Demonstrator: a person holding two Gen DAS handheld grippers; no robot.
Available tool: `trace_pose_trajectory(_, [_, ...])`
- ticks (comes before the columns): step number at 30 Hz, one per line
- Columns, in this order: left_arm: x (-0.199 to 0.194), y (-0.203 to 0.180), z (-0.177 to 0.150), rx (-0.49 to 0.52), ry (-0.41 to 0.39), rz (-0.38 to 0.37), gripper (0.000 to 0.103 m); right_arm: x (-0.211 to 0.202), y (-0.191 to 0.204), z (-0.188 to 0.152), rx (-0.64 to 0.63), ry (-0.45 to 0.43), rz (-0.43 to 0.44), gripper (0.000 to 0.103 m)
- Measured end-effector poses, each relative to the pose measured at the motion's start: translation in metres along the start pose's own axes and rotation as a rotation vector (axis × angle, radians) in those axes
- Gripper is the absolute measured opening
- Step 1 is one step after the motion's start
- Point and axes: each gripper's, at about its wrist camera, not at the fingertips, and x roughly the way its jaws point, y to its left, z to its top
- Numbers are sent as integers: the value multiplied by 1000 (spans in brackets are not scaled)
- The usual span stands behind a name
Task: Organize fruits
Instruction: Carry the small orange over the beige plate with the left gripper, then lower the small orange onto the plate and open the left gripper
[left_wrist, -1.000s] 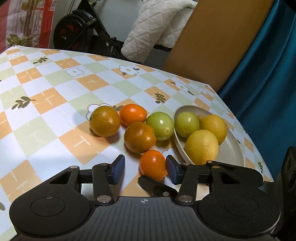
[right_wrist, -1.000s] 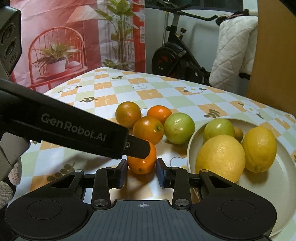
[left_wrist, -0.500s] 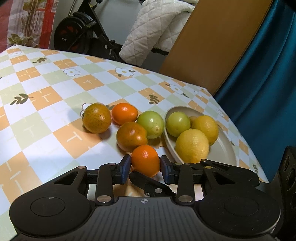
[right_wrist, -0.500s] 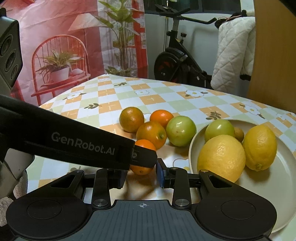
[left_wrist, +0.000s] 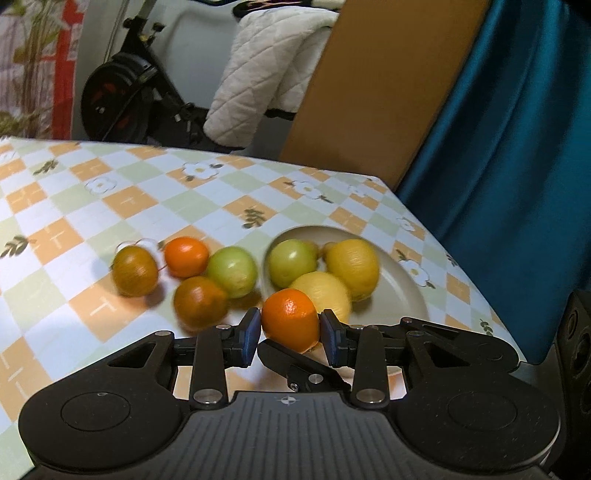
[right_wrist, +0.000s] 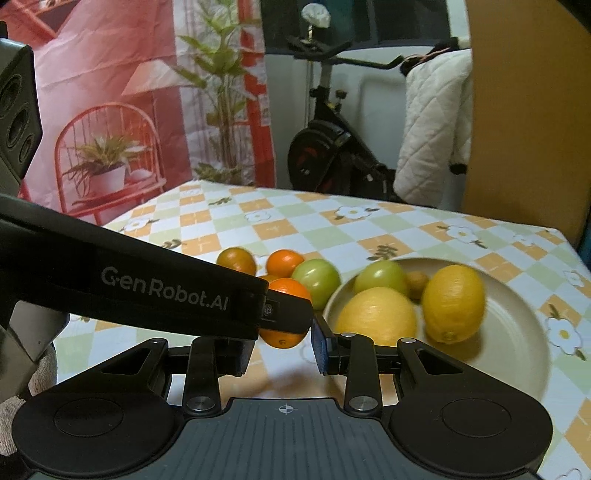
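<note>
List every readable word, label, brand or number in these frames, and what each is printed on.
"GenRobot.AI": white lettering along the side of the left tool, seen in the right wrist view.
No other text is readable; the tablecloth shows only flowers, leaves and line marks.

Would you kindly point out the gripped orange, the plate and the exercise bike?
gripped orange (left_wrist: 290, 319), left wrist view, front of its peel.
plate (right_wrist: 517, 332), right wrist view, bare inner surface.
exercise bike (right_wrist: 317, 147), right wrist view, flywheel.
</note>
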Motion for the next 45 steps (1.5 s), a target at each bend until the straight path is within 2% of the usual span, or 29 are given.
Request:
trace_pose_trajectory(9, [17,-46,13,105,13,-15,37,-23,-39,0,87,-52,-60,30])
trace_pose_trajectory(19, [55,-79,13,180,86,-16,37,-27,-84,-18,203,-40,-113,30])
trace_pose_trajectory(26, [70,-83,10,200,127,14,37,-12,-105,-28,266,-8,-108,30])
trace_pose_trajectory(35, [79,-82,9,213,149,39,37,1,-107,-33,283,17,-120,30])
trace_pose_trajectory(45, [77,-80,8,201,140,38,39,2,-107,-32,269,17,-136,31])
